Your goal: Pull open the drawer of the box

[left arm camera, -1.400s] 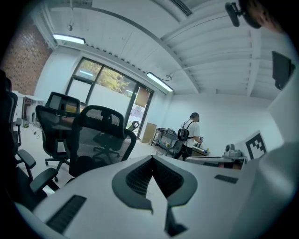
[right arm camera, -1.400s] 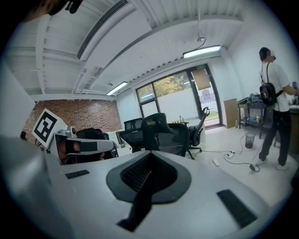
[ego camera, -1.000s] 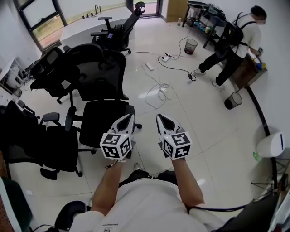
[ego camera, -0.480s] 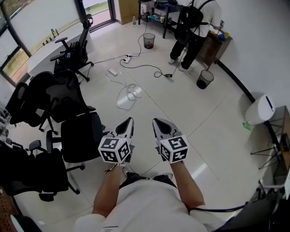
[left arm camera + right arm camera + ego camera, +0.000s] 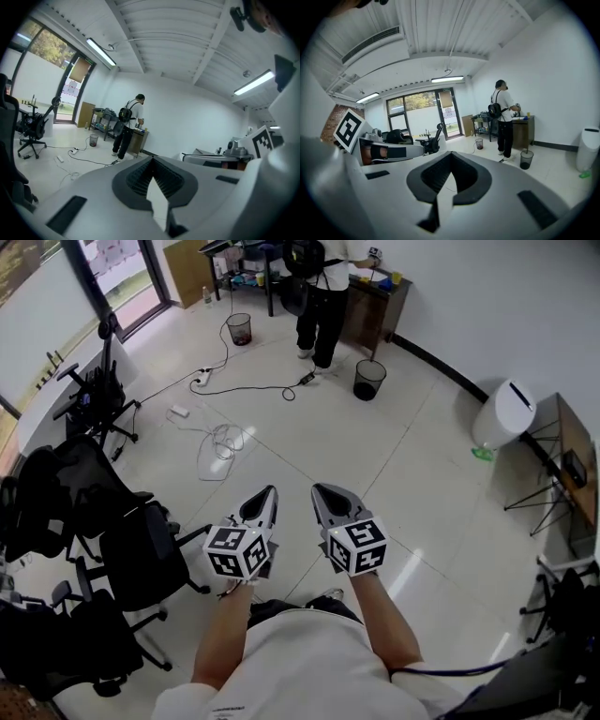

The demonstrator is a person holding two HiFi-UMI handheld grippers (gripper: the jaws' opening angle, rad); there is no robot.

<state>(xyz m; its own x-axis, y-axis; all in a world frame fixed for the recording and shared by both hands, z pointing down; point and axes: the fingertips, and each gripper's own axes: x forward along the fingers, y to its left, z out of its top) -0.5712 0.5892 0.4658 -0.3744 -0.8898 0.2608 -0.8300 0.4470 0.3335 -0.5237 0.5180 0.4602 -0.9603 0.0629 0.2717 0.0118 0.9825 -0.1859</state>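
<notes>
No box or drawer shows in any view. In the head view my left gripper (image 5: 261,500) and right gripper (image 5: 323,495) are held side by side at waist height above the tiled floor, both pointing forward. Each has its jaws pressed together with nothing between them. The left gripper view shows its shut jaws (image 5: 151,161) aimed across the room, with the right gripper's marker cube (image 5: 262,139) at the right edge. The right gripper view shows its shut jaws (image 5: 451,156) likewise, with the left gripper's marker cube (image 5: 348,129) at the left.
Black office chairs (image 5: 122,549) crowd the left. A person (image 5: 323,287) stands at a dark cabinet (image 5: 375,296) at the back, beside two bins (image 5: 369,379). Cables and a power strip (image 5: 202,377) lie on the floor. A white bin (image 5: 506,413) and a tripod stand (image 5: 539,498) are at the right.
The head view has swung to the right: the chairs slid leftward, and the person and the right wall with the white bin came further into view. Both grippers kept their pose, shut.
</notes>
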